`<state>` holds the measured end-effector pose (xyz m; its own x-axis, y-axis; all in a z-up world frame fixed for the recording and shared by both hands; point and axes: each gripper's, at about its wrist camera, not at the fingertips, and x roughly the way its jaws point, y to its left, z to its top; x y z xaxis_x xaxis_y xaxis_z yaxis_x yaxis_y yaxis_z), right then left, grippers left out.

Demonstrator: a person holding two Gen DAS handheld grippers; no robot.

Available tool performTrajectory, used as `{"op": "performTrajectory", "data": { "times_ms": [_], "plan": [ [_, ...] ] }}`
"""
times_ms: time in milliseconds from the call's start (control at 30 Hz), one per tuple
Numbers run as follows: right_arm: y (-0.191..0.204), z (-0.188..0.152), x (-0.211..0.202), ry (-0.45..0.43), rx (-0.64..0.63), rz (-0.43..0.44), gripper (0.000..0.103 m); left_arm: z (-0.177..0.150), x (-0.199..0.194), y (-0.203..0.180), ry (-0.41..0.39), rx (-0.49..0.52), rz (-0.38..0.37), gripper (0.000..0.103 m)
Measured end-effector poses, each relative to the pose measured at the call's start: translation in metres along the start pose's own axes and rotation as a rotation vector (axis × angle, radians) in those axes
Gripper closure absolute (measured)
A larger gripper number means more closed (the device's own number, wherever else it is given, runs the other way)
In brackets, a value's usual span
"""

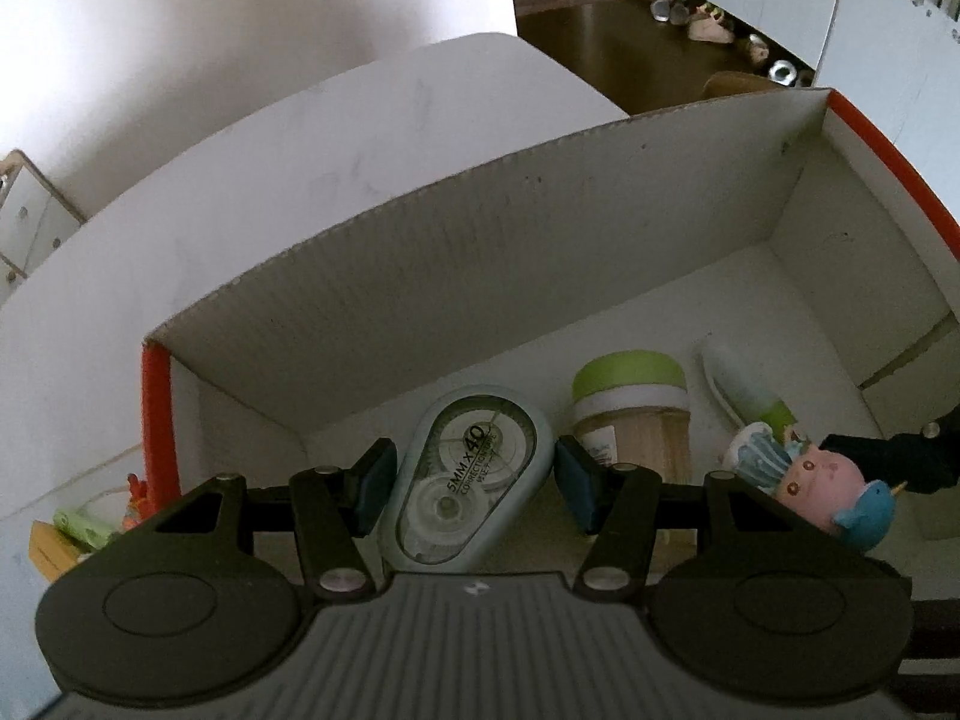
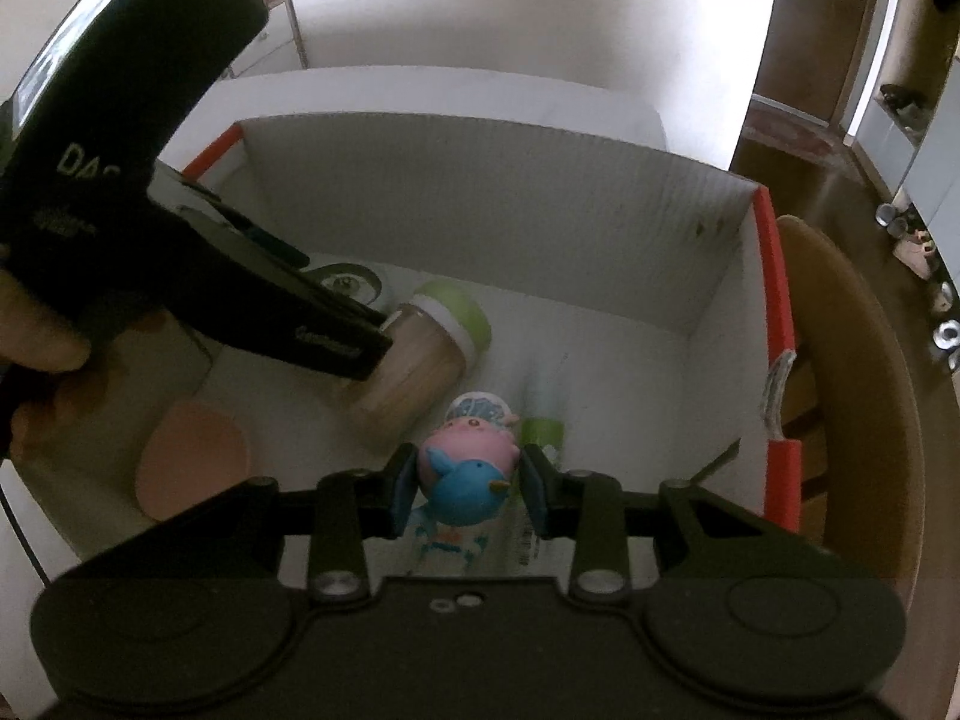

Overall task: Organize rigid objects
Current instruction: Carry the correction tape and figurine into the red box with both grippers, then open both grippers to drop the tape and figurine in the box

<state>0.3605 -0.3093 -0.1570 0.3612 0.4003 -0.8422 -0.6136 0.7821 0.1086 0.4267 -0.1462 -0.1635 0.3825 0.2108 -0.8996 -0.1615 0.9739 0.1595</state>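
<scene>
gripping correction tape (image 1: pixel 465 480) in left gripper (image 1: pixel 474 480) jaws, right gripper (image 2: pixel 468 492) jaws clamping toy figure (image 2: pixel 468 474), over box (image 1: pixel 540 228)

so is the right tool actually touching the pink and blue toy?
Touching. The right wrist view shows the right tool with both pads pressed against the pink and blue toy, no gap either side.

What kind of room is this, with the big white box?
Probably someone's home. The white cardboard box with red edges sits on a white table, beyond it lies a dark wooden floor with shoes lined along the wall.
</scene>
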Motion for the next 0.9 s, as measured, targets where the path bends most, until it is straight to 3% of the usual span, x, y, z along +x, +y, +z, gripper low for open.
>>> {"op": "performTrajectory", "data": {
  "times_ms": [200, 500, 667, 767, 900],
  "plan": [
    [0.000, 0.001, 0.003, 0.057, -0.001, 0.008, 0.068, -0.002, 0.002, 0.002, 0.029, -0.019, -0.014, 0.046],
    [-0.004, 0.000, -0.002, 0.071, 0.024, -0.014, 0.067, -0.012, 0.002, 0.004, 0.070, -0.015, -0.026, 0.047],
    [-0.001, -0.001, -0.006, 0.055, 0.025, -0.014, 0.059, -0.013, -0.005, 0.007, 0.059, -0.026, -0.033, 0.045],
    [-0.003, -0.002, -0.010, 0.041, 0.035, -0.006, 0.055, -0.010, -0.006, -0.003, 0.036, -0.030, -0.028, 0.036],
    [-0.002, -0.001, -0.019, 0.015, 0.039, -0.005, 0.049, -0.011, -0.016, -0.002, 0.013, -0.042, -0.041, 0.036]
  ]
}}
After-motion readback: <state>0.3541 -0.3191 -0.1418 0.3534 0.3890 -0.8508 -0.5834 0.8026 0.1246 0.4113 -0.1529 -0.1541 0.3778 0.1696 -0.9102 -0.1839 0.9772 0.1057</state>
